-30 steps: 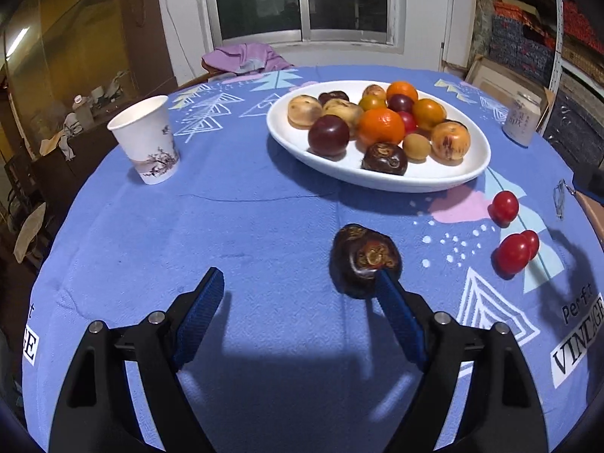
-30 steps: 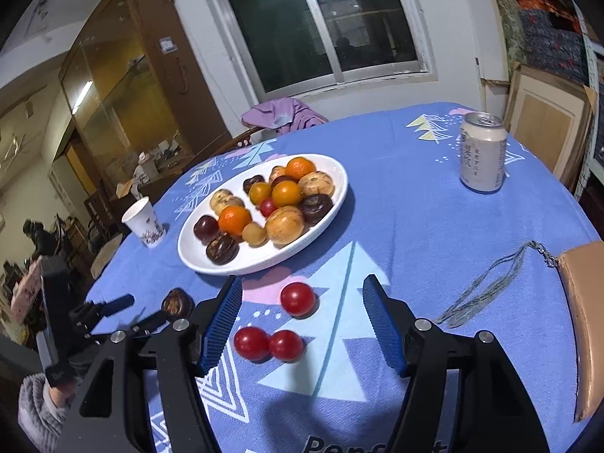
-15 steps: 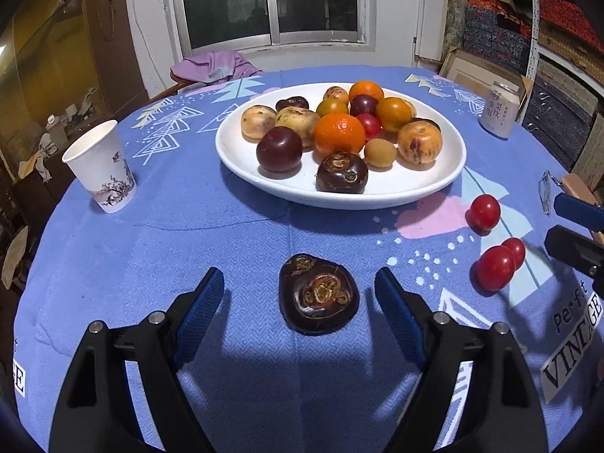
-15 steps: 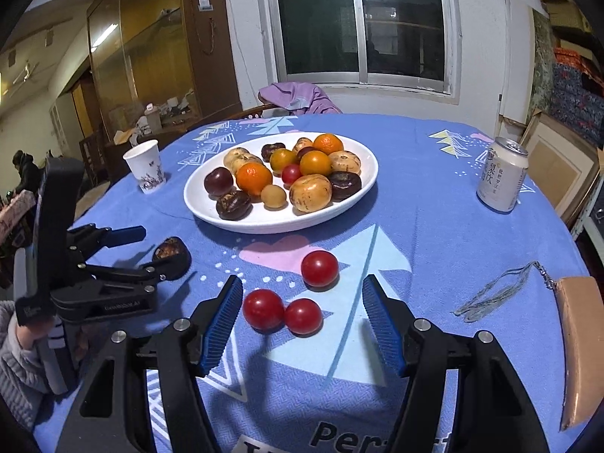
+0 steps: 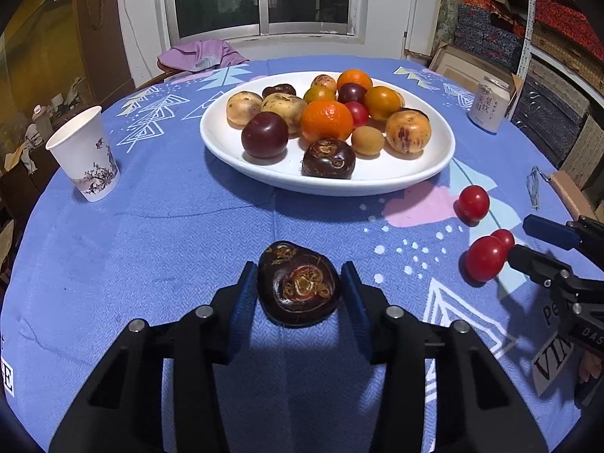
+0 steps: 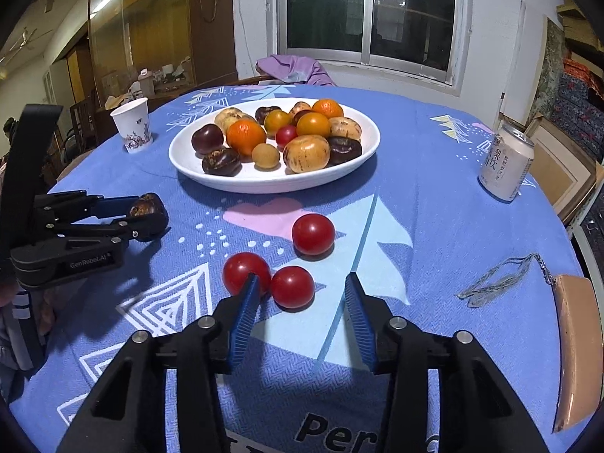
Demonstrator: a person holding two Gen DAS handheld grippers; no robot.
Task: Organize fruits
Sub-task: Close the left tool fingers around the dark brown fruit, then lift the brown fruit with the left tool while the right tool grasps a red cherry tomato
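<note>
Both jaws are closing since before: left gripper (image 5: 300,283) around 1 dark fruit (image 5: 298,283), right gripper (image 6: 302,294) beside 3 tomatoes (image 6: 291,287).

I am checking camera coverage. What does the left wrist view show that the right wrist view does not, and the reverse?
Only the left view: the patterned top of the dark fruit between the closing left tool pads. Only the right view: the whole tan pouch and the gap beside the tomato inside the closing right tool. Both: plate, cup, can.
</note>
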